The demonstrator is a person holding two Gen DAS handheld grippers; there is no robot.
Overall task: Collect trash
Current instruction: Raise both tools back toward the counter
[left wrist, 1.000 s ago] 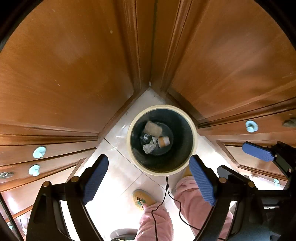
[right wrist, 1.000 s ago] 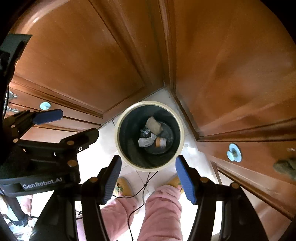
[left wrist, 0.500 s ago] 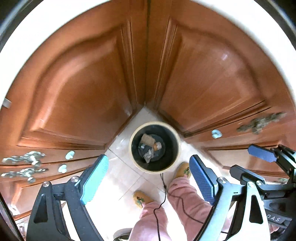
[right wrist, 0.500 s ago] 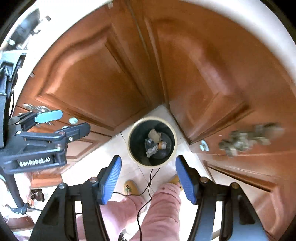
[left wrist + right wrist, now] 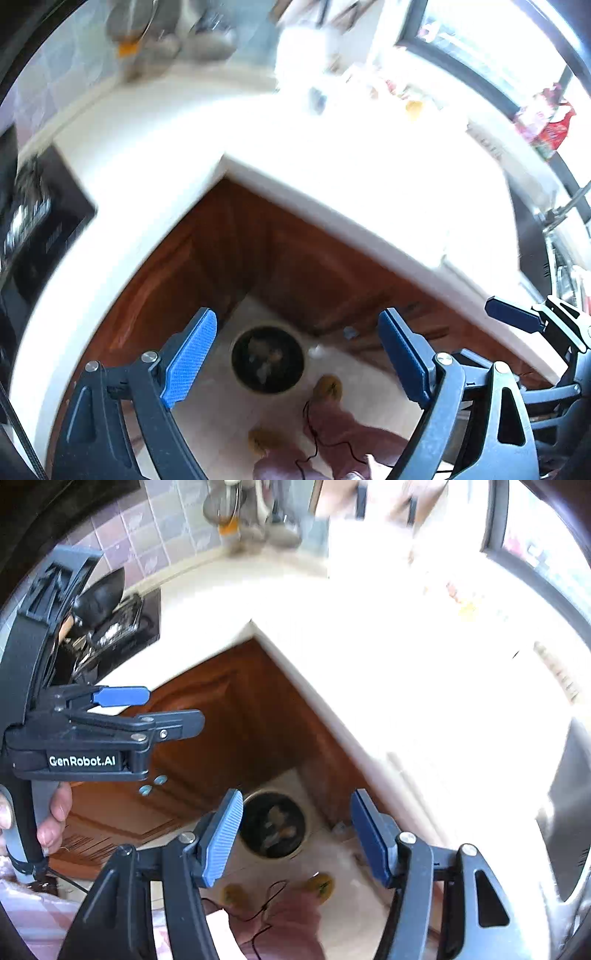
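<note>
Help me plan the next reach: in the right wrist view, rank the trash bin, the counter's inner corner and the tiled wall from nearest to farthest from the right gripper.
From the right gripper:
1. Trash bin, on the floor between the fingers.
2. Counter's inner corner, above the cabinets.
3. Tiled wall, behind the counter, upper left.

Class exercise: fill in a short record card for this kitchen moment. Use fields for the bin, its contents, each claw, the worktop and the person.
Bin: round trash bin, on the floor in the cabinet corner
Contents: several scraps inside, too blurred to name
Left claw: open, empty
Right claw: open, empty
Worktop: white countertop, overexposed
Person: pink trouser legs, yellow slippers
</note>
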